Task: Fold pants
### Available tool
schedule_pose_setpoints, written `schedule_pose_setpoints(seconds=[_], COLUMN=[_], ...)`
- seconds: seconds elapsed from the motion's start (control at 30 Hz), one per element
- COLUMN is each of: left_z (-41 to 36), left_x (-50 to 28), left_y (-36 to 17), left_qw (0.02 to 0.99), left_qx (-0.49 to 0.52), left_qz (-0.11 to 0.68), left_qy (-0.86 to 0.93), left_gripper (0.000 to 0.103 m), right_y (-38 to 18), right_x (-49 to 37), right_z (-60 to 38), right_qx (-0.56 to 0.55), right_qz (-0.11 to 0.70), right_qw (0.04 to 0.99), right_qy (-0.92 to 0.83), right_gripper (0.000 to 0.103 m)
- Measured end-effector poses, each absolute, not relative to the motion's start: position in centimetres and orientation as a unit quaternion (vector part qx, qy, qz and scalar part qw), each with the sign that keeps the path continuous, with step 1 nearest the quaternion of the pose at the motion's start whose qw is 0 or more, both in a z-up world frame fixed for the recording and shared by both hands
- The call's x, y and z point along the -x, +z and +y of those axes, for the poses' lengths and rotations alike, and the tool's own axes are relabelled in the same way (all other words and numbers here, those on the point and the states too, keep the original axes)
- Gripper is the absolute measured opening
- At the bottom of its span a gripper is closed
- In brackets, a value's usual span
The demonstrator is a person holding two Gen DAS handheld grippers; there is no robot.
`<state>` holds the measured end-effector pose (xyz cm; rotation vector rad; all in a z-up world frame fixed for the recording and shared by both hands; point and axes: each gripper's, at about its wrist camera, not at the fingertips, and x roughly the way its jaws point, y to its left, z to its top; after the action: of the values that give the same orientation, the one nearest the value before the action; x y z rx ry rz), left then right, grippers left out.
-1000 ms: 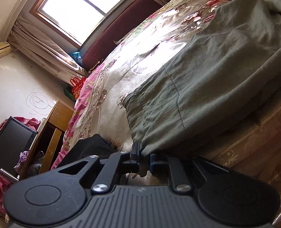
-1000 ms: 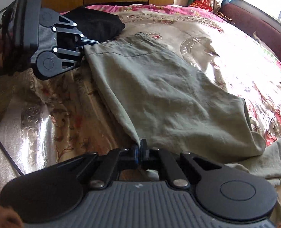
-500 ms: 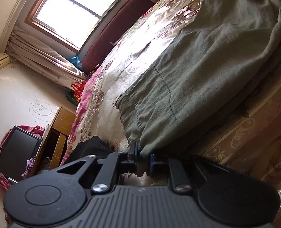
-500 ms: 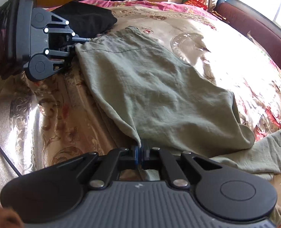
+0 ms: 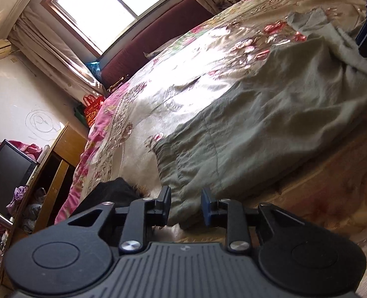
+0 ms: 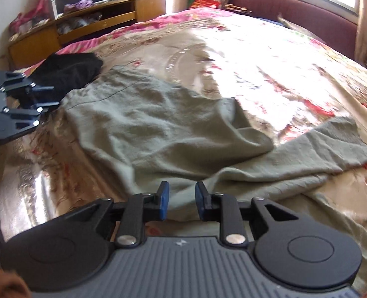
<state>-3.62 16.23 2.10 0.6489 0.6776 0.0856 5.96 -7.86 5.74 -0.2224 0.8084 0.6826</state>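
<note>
Both grippers' jaws have just been opening. The left gripper [image 5: 185, 207] and right gripper [image 6: 179, 202] stand released over the pants [image 6: 158, 129], cloth loose between them on the bed [image 6: 270, 57].

a sunlit window [image 5: 113, 5] with pale curtains [image 5: 56, 57] sits above a maroon headboard [image 6: 295, 17]. glare falls on the floral satin bedspread [image 5: 183, 92] with its pink border. a wooden tv cabinet [image 6: 96, 22] carrying a dark television [image 5: 7, 171] stands against the scribbled white wall [image 5: 17, 104]. a red bag [image 5: 92, 109] sits in the corner.
</note>
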Motion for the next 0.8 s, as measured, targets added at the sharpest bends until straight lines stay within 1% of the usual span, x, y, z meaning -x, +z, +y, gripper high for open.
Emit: schedule_pose_setpoints(seconds=[0.1, 0.2, 0.33, 0.43, 0.6, 0.63, 0.73, 0.77, 0.8], left_z=[12.6, 8.6, 3.1, 0.7, -0.6, -0.6, -0.6, -0.8, -1.1], left_x=[2.3, 0.5, -1.6, -2.8, -4.0, -4.3, -4.9, -5.0, -5.0], left_y=[2.8, 2.7, 0.9, -0.1, -0.8, -0.7, -0.9, -0.9, -1.0], left_qw=[0.904, 0.915, 0.91, 0.903, 0.894, 0.894, 0.894, 0.893, 0.893], left_qx=[-0.298, -0.259, -0.257, -0.246, -0.25, -0.244, -0.238, -0.242, -0.247], left_qz=[0.305, 0.3, 0.298, 0.313, 0.328, 0.333, 0.338, 0.337, 0.334], left_qy=[-0.008, -0.078, -0.134, -0.161, -0.174, -0.174, -0.174, -0.174, -0.175], left_gripper=[0.044, 0.045, 0.045, 0.045, 0.045, 0.045, 0.045, 0.045, 0.045], right_y=[5.7, 5.1, 3.0, 1.2, -0.6, -0.9, -1.8, -2.0, -2.0], right_x=[-8.7, -12.0, -18.3, -22.6, -27.2, -27.9, -29.6, -29.9, -30.2], right_z=[-11.7, -15.6, -21.6, -25.4, -27.7, -27.8, -27.7, -27.7, -27.5], right_qx=[0.06, 0.01, -0.107, -0.184, -0.234, -0.236, -0.244, -0.248, -0.248], right_qz=[0.399, 0.402, 0.419, 0.418, 0.399, 0.394, 0.386, 0.386, 0.385], right_qw=[0.877, 0.895, 0.894, 0.887, 0.885, 0.887, 0.889, 0.888, 0.889], right_qy=[0.26, 0.193, 0.118, 0.068, 0.046, 0.042, 0.034, 0.03, 0.026], right_gripper=[0.024, 0.03, 0.03, 0.033, 0.032, 0.031, 0.031, 0.029, 0.017])
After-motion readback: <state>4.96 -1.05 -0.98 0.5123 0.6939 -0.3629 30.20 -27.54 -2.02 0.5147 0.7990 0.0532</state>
